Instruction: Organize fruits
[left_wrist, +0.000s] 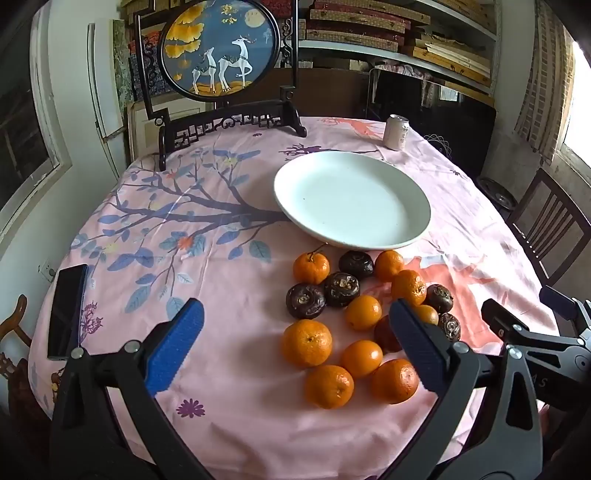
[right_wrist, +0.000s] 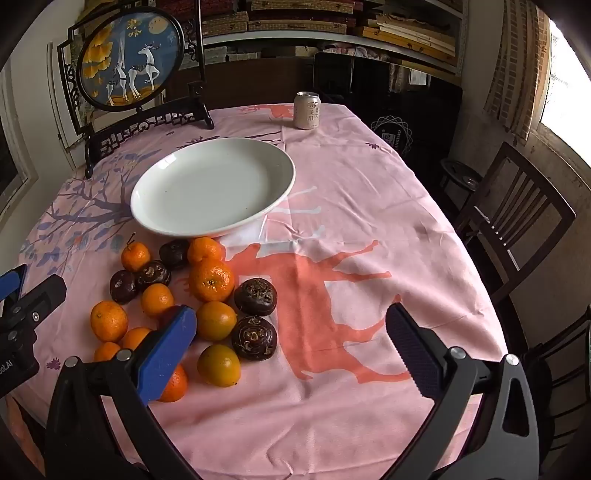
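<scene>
Here, left gripper (left_wrist: 295, 343): I hold its jaws spread wide, nothing between the pads, tilted down over the fruit.
Right gripper (right_wrist: 291, 347): my jaws are wide too, gripping nothing, above bare pink tablecloth (right_wrist: 351, 387).
Tangerines (left_wrist: 306, 342): loose on the cloth, near me.
Dark water chestnuts (left_wrist: 306, 301): mixed among them.
White plate (left_wrist: 352, 201): just beyond the pile.
Drink can (left_wrist: 396, 132): upright at the far edge.

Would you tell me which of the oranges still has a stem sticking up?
The small orange at the far left of the pile, near the white plate; the other oranges show no stem.
</scene>
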